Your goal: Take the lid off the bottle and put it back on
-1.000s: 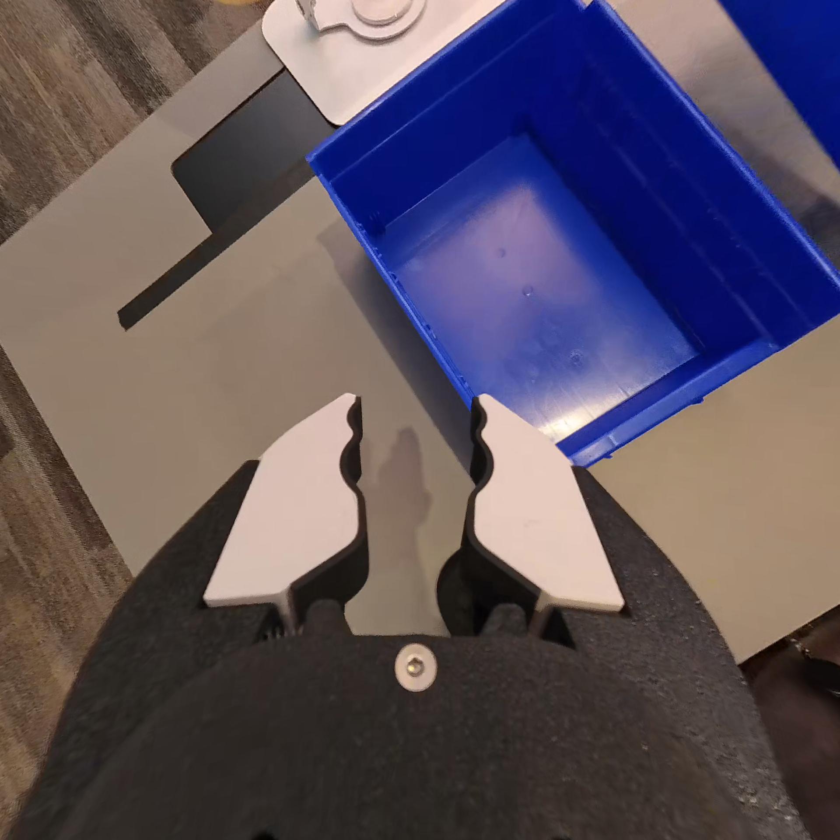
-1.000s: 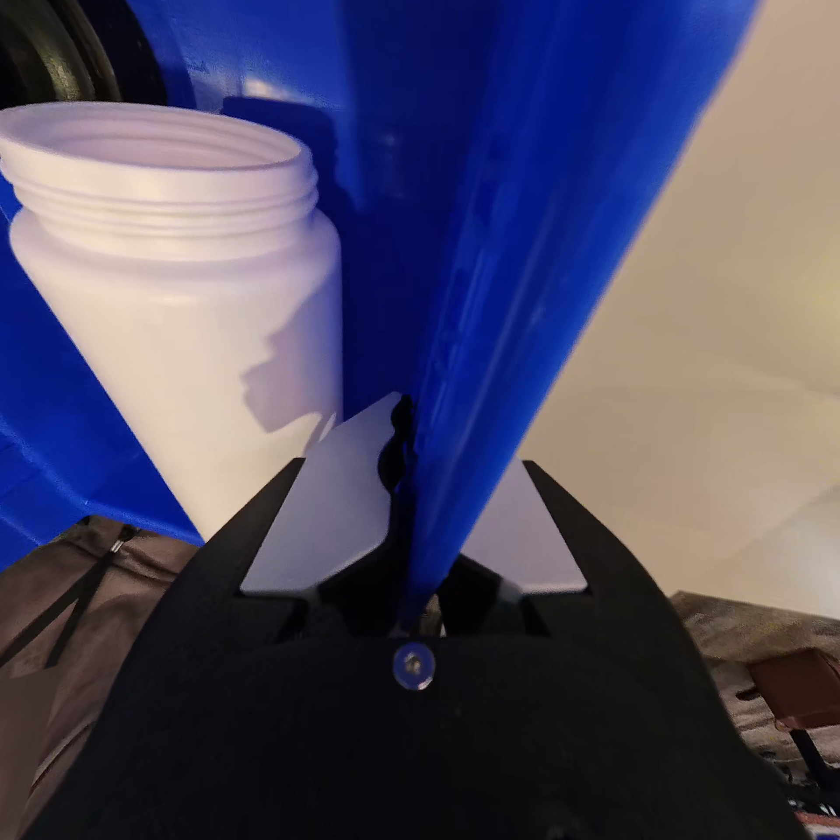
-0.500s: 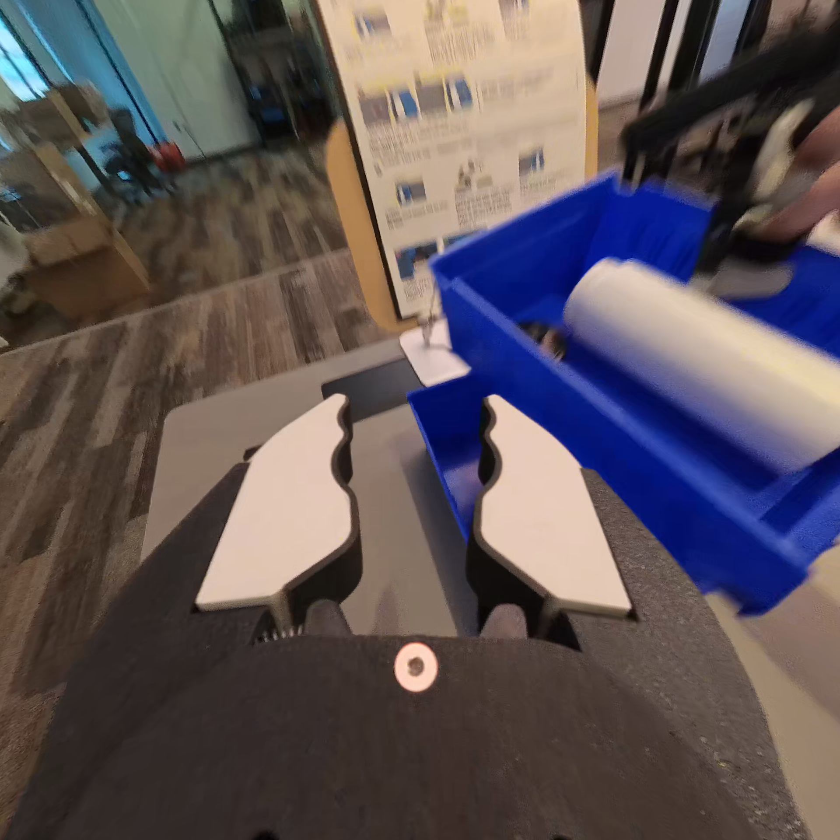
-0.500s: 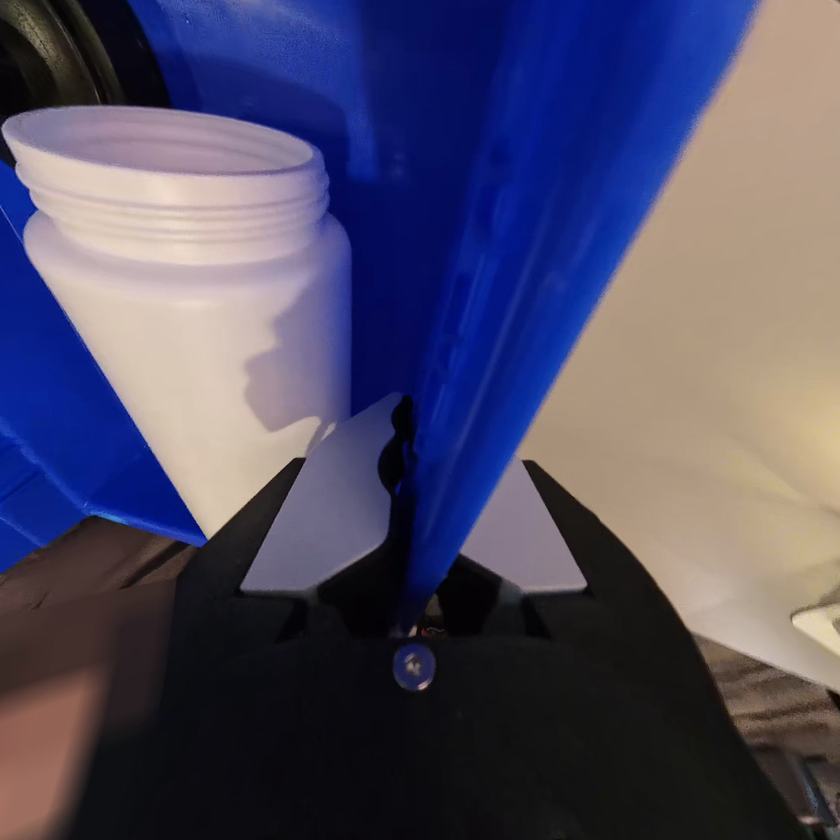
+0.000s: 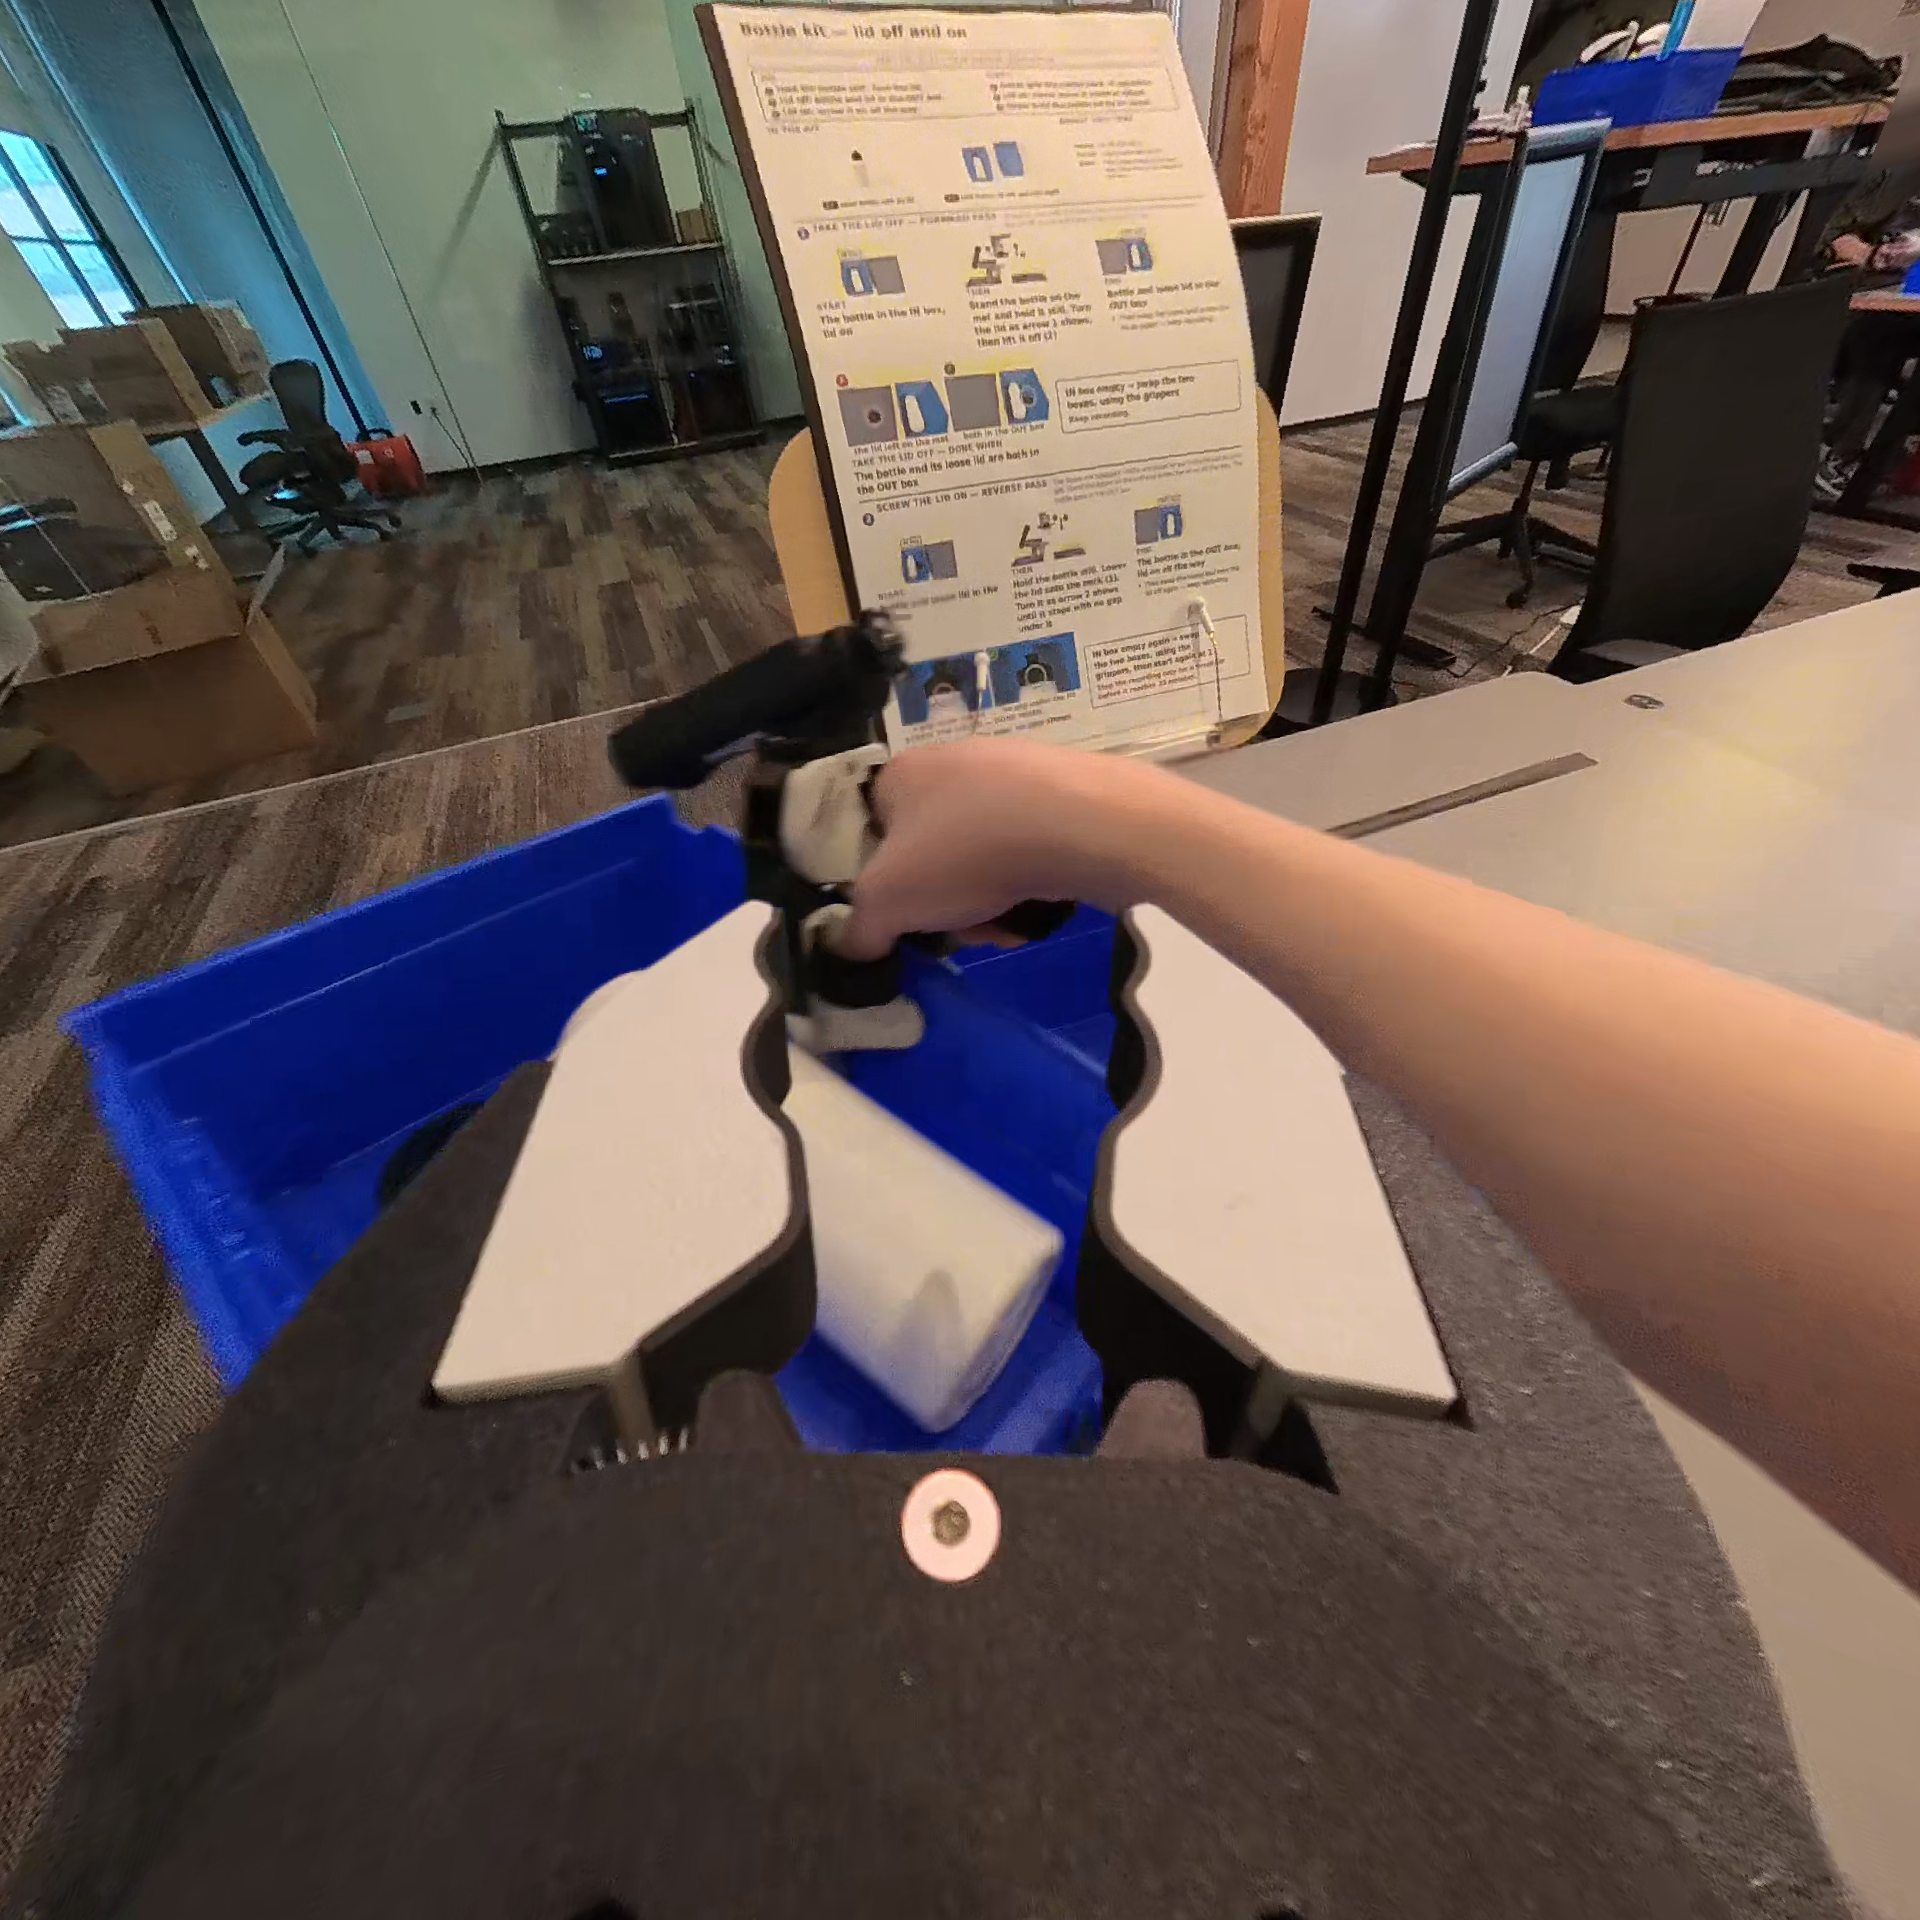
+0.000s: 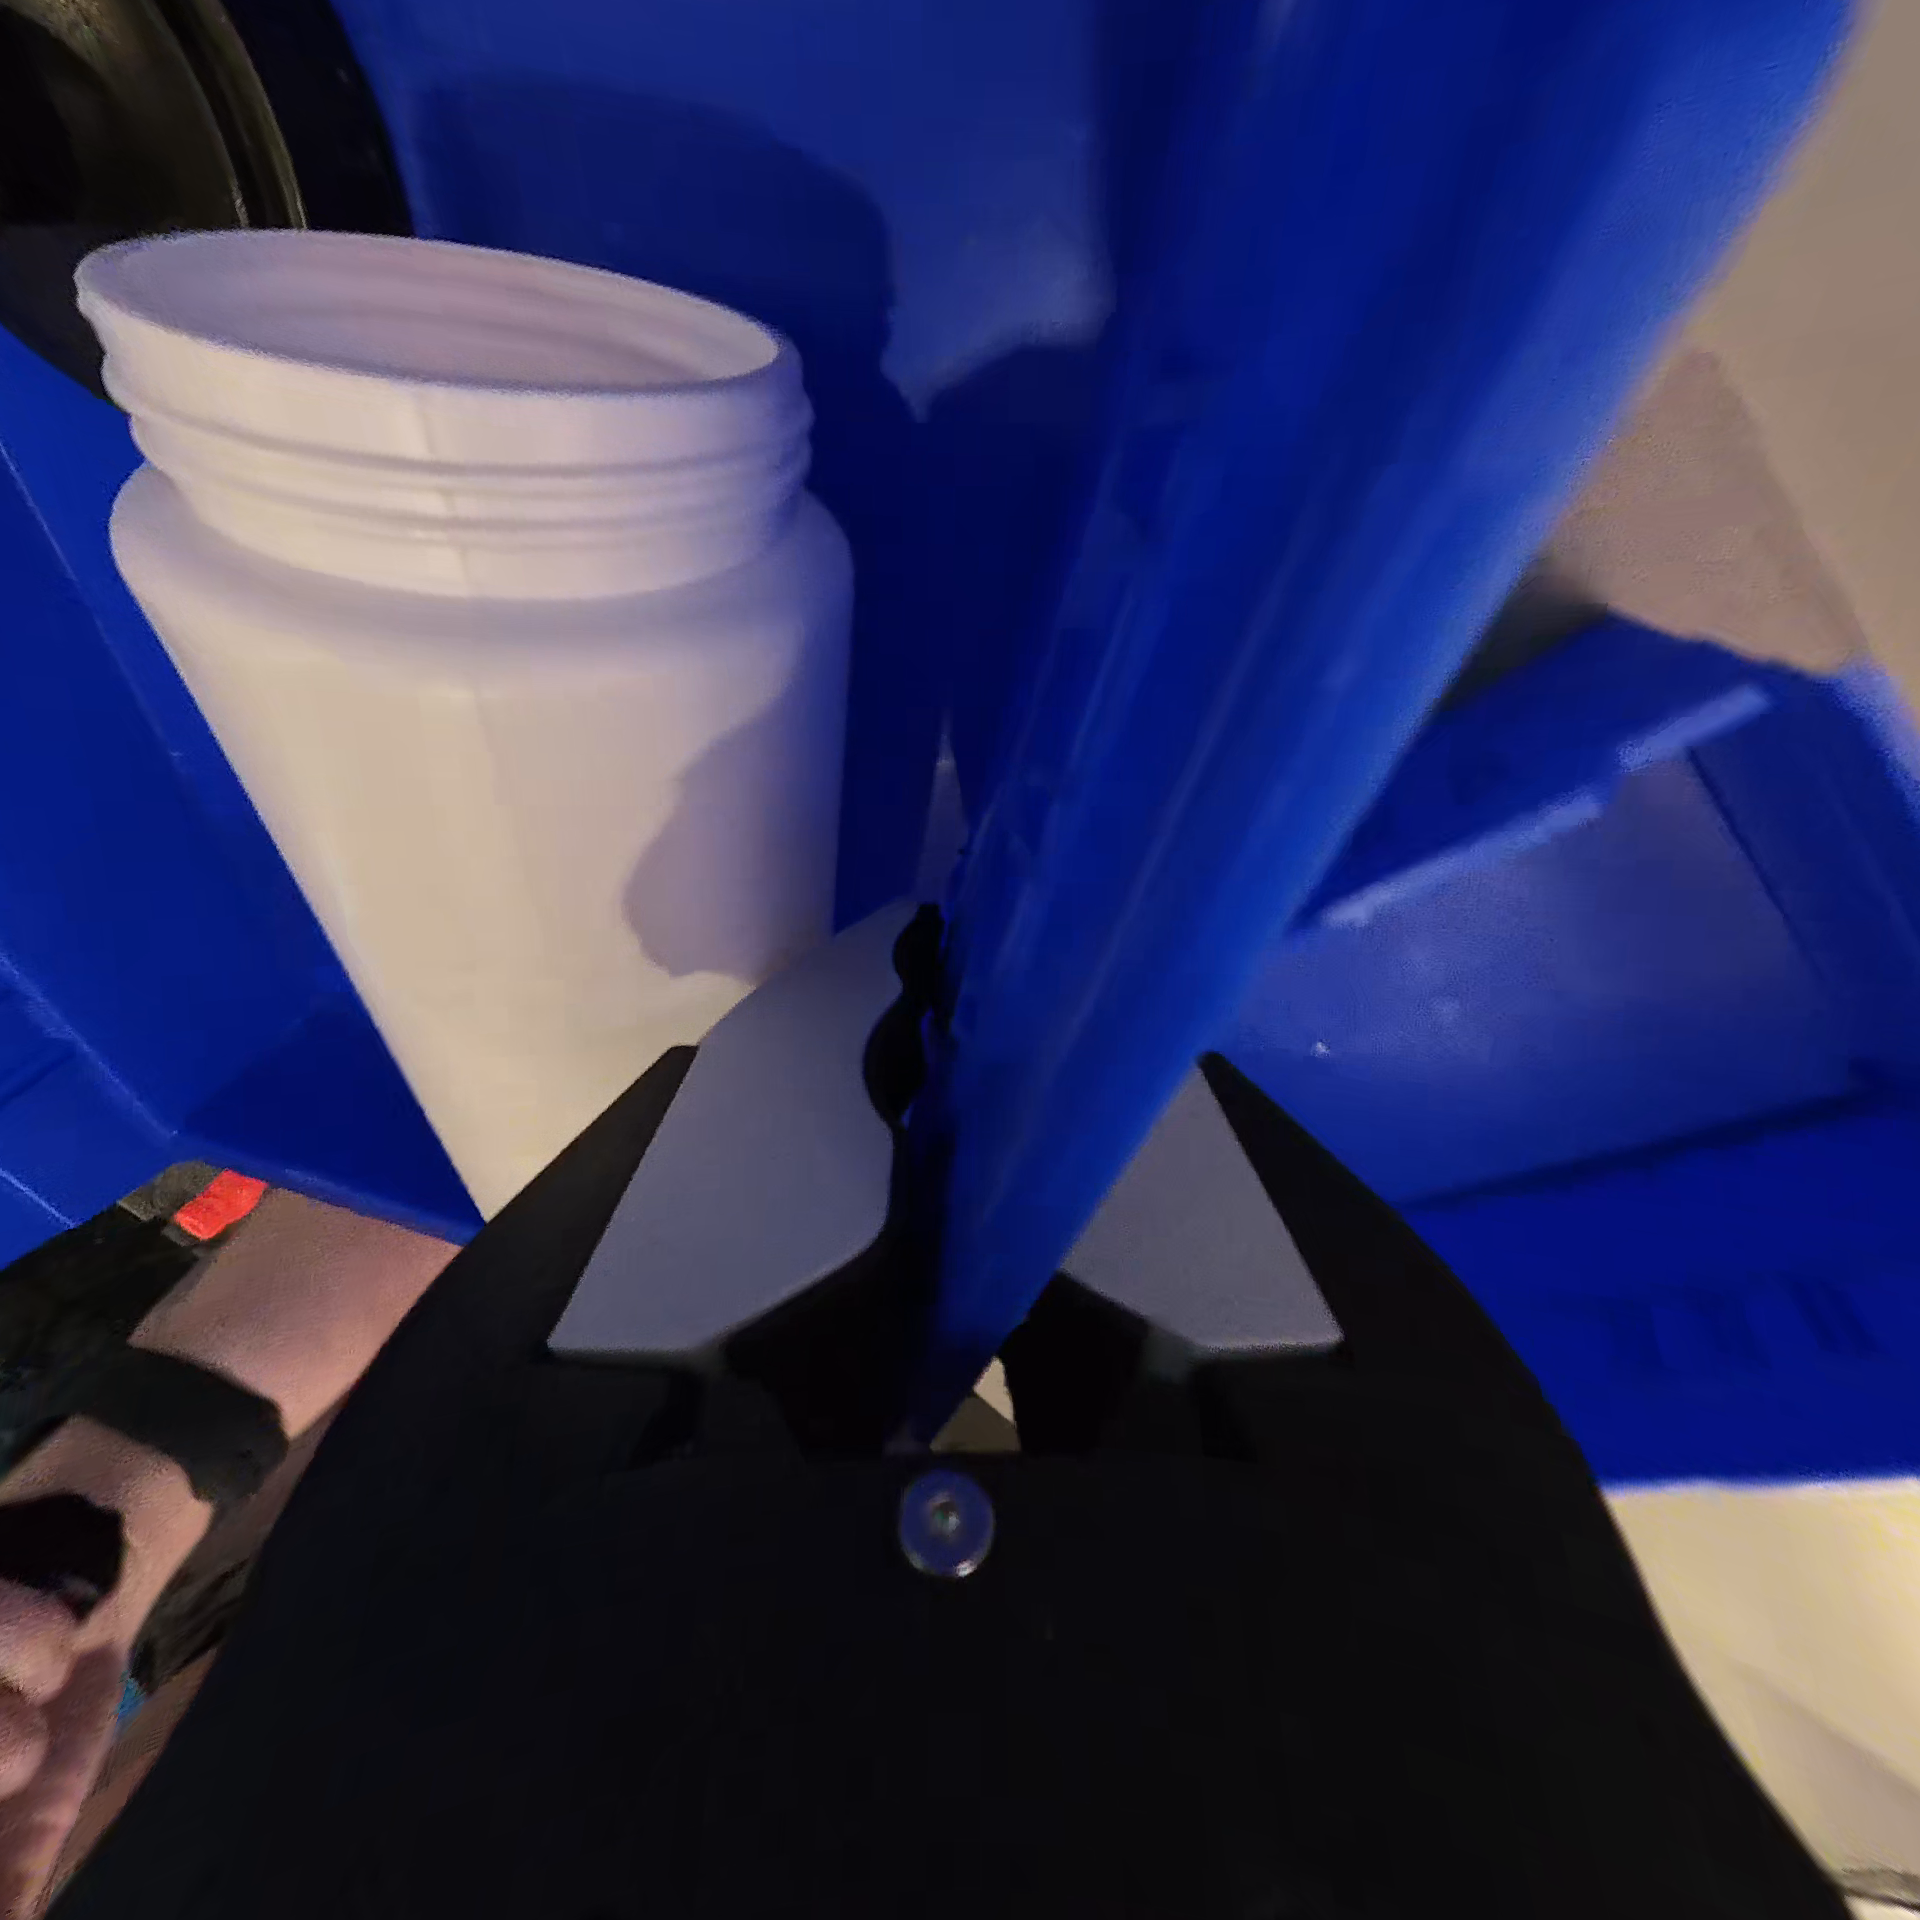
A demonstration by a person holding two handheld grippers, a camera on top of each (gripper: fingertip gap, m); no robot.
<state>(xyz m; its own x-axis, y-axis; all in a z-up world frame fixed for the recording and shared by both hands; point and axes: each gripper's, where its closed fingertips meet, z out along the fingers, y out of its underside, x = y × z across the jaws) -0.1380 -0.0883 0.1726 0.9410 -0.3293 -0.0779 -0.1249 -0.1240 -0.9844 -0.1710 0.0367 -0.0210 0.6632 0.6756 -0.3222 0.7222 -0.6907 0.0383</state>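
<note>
A: Entry, bin contents. What is being seen in the blue bin (image 5: 343,997)?

B: The white bottle (image 5: 914,1247) is being carried in it, lying on its side along the floor. Its threaded mouth (image 6: 436,343) is being left uncovered. A dark round object (image 6: 135,114), possibly the lid, is being seen beyond the mouth against the bin's far end; identity cannot be confirmed.

A: Right gripper (image 6: 935,997)?

B: The bin's wall (image 6: 1195,623) is being pinched between its fingers, which are closed on the plastic. From the left wrist view, this gripper (image 5: 821,883) is being held by the person's right hand (image 5: 966,842) at the bin's far rim.

A: Left gripper (image 5: 940,966)?

B: Its fingers are being held apart, nothing between them, above the near end of the bin; the bottle is being viewed through the gap.

A: Other containers?

B: A second blue bin (image 6: 1621,997) is being seen just beside the gripped wall. What lies in it is hidden. Both are over the grey table (image 5: 1683,831), and an instruction board (image 5: 1018,343) is standing behind.
</note>
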